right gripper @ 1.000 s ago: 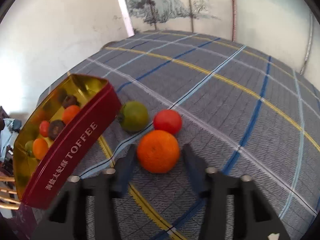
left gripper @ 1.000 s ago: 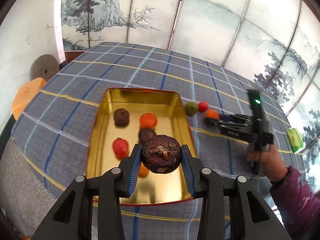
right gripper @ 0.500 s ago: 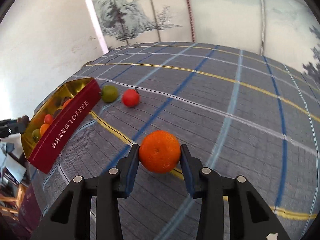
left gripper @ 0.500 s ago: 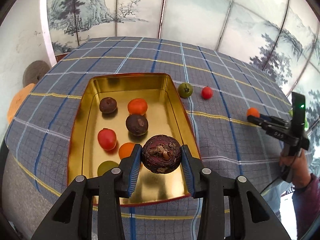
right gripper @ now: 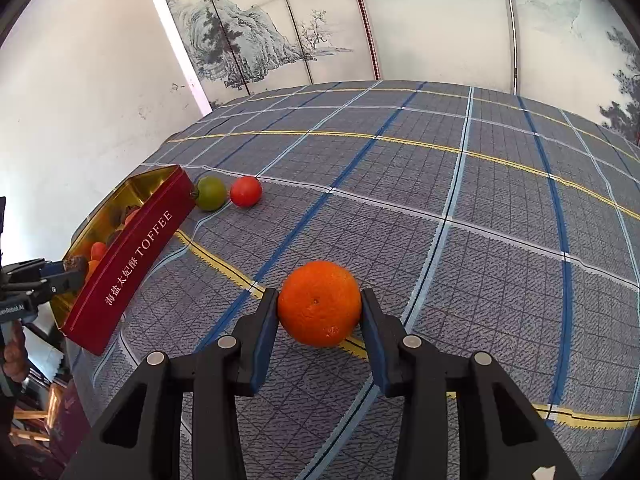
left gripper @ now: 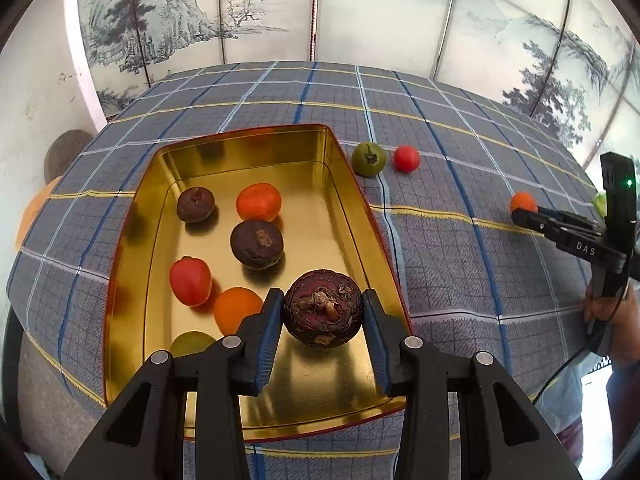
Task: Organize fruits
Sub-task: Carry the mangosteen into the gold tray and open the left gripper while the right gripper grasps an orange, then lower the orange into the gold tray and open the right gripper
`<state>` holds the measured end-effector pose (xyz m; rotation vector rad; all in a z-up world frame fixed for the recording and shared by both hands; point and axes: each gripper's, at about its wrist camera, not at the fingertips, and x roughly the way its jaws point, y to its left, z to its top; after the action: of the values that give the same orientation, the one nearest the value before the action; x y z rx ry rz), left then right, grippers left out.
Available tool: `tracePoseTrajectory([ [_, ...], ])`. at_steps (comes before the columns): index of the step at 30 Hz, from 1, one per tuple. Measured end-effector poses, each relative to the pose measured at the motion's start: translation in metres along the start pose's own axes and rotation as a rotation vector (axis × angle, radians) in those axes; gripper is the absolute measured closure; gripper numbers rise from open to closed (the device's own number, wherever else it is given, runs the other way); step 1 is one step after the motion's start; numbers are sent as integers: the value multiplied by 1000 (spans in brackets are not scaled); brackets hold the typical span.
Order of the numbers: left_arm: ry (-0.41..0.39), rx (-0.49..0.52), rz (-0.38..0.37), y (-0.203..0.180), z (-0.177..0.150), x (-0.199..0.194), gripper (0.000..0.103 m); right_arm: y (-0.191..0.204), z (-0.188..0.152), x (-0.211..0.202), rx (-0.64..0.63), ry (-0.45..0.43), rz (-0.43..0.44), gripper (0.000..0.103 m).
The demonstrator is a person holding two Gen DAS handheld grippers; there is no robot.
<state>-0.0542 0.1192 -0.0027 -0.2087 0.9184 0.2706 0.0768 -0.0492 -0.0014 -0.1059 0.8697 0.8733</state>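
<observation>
My left gripper [left gripper: 323,314] is shut on a dark purple-brown round fruit [left gripper: 324,308] and holds it above the near right part of the gold tin tray [left gripper: 340,184]. The tray holds several fruits: two dark brown ones, oranges, a red one and a green one. My right gripper [right gripper: 319,309] is shut on an orange [right gripper: 319,308] above the plaid cloth, right of the tray. It shows in the left wrist view [left gripper: 524,208] too. A green tomato [right gripper: 211,193] and a red tomato [right gripper: 245,191] lie on the cloth by the tray's far right corner.
The tray's red outer wall [right gripper: 132,256] reads TOFFEE. The table has a grey-blue plaid cloth [right gripper: 460,200]. A painted folding screen [left gripper: 360,12] stands behind the table. An orange cushion [left gripper: 34,208] sits off the table's left edge.
My right gripper has closed on the orange, lifted it and carried it right, away from the two tomatoes. My left gripper still holds the dark fruit over the tray.
</observation>
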Motion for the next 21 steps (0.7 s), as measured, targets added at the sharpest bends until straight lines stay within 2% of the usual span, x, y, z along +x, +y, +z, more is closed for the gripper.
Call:
tracePoseTrajectory([
  [9,8,10,10,-3,0,1,61,-1,0,-1,2,2,1,65],
  [14,-16,13,29,-4,-1,-5,46,-1,0,-1,3,4,3,65],
  [21,-39,29,63,-8,-2,-12,45,-2,0,0,3,5,4,65],
])
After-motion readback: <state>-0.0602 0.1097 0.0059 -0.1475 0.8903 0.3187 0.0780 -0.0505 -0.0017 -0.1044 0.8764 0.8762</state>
